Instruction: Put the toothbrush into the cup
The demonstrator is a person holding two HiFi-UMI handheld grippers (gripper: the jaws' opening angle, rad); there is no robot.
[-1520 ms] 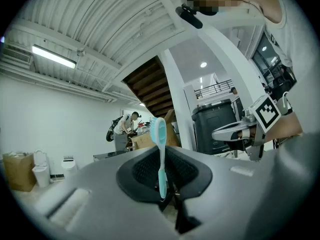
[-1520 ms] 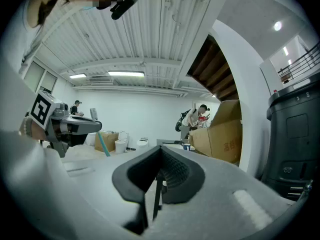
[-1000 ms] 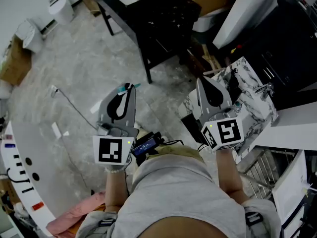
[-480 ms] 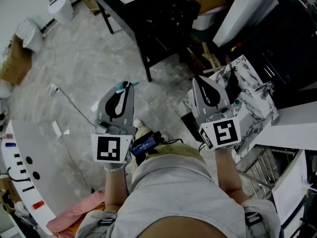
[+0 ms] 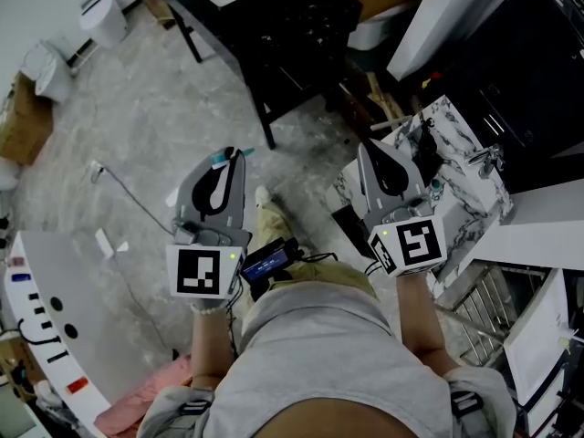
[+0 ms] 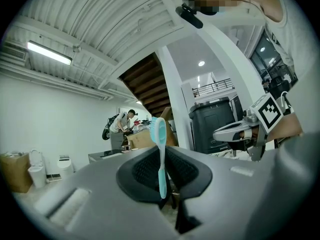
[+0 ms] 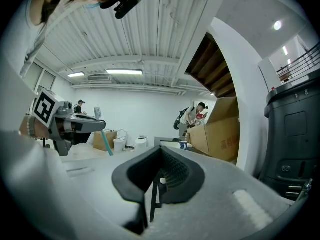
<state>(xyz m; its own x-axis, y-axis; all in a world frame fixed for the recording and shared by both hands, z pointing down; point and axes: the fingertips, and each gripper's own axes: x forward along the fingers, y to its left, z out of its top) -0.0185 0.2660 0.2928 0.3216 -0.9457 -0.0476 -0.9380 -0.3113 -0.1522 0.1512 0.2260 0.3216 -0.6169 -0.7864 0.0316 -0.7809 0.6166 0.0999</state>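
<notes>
I see the black table [image 5: 292, 35] well ahead of both grippers. My left gripper [image 5: 234, 159] is clenched on the teal toothbrush [image 6: 160, 156], which stands upright between its jaws, head above them. My right gripper [image 5: 371, 149], level beside the left, has its jaws together with nothing in them. A small cup [image 7: 184, 145] sits far ahead of it.

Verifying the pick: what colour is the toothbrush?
Light teal toothbrush, clearest in the left gripper view.
</notes>
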